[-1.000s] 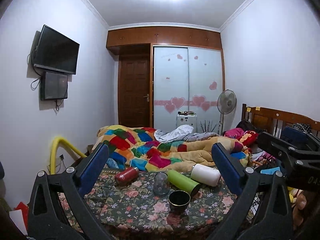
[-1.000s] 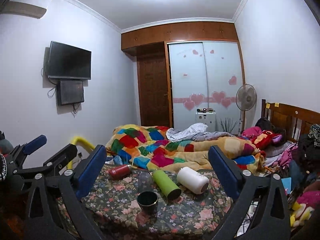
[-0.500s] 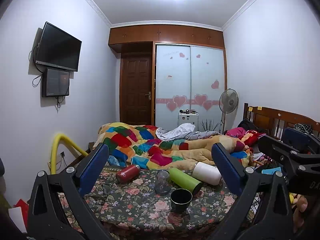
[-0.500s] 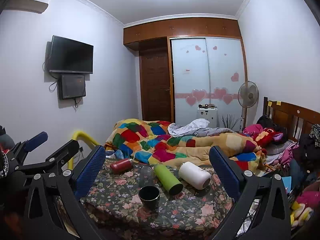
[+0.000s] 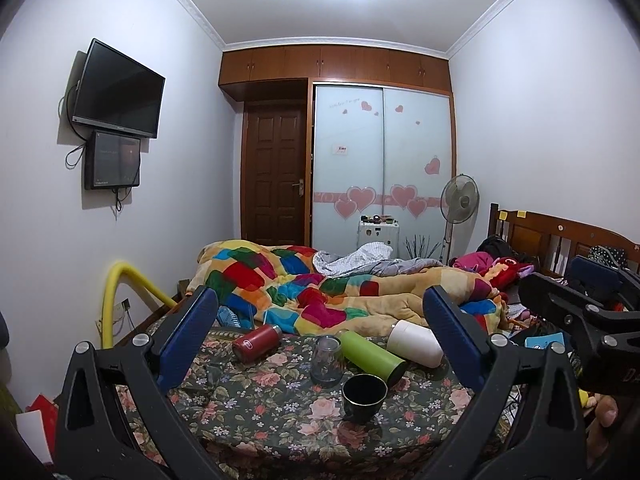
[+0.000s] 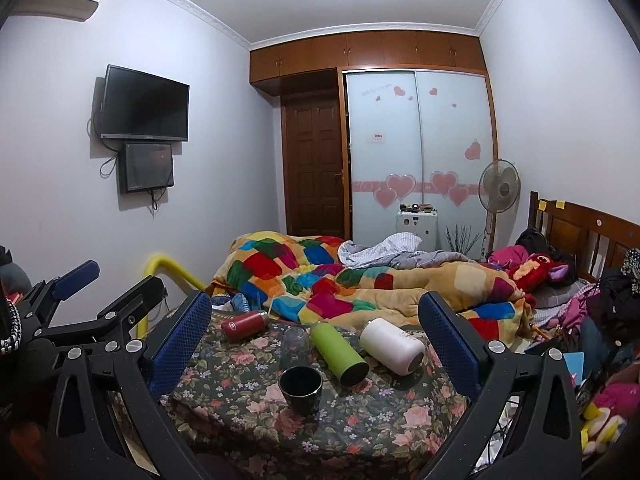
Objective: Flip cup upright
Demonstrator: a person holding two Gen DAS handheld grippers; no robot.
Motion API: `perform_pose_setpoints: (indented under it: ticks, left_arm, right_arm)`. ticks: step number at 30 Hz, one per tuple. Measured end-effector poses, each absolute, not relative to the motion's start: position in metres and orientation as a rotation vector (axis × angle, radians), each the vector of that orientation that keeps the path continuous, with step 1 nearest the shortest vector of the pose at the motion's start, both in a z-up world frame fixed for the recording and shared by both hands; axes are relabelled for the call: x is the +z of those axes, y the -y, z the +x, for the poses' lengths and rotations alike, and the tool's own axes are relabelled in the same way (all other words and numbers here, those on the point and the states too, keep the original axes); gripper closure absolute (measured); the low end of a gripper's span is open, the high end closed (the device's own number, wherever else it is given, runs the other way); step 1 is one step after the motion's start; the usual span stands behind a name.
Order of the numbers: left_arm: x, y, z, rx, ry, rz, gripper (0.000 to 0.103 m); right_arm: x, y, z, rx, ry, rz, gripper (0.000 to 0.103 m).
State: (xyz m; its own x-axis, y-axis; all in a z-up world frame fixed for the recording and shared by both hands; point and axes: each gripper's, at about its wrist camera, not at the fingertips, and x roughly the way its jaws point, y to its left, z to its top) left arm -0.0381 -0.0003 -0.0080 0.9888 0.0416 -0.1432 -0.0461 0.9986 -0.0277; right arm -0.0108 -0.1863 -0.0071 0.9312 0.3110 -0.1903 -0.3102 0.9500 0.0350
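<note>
Both views have tilted up a little over the last second; no cup touched. Left gripper (image 5: 320,332) and right gripper (image 6: 314,338) hang wide apart, empty, short of the floral tablecloth (image 6: 248,384). On it: red flask (image 6: 244,325) lying, clear glass (image 6: 296,346) inverted, black cup (image 6: 301,389) already upright, green bottle (image 6: 338,354) and white bottle (image 6: 392,345) lying. Quilted bed (image 6: 360,284) behind, TV (image 6: 144,104) on the wall.

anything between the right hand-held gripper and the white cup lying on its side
Nothing visible blocks it. The right hand-held gripper is open, and the white cup lies ahead, with the green bottle just left of it.
</note>
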Motion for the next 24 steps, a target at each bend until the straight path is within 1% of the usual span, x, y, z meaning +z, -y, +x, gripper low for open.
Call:
perform_pose_setpoints:
  ticks: [24]
  left_arm:
    - [-0.0161, 0.0058, -0.0330, 0.028, -0.156, -0.044, 0.000]
  right_arm:
    - [-0.0075, 0.1880, -0.0097, 0.317, -0.198, 0.006, 0.000]
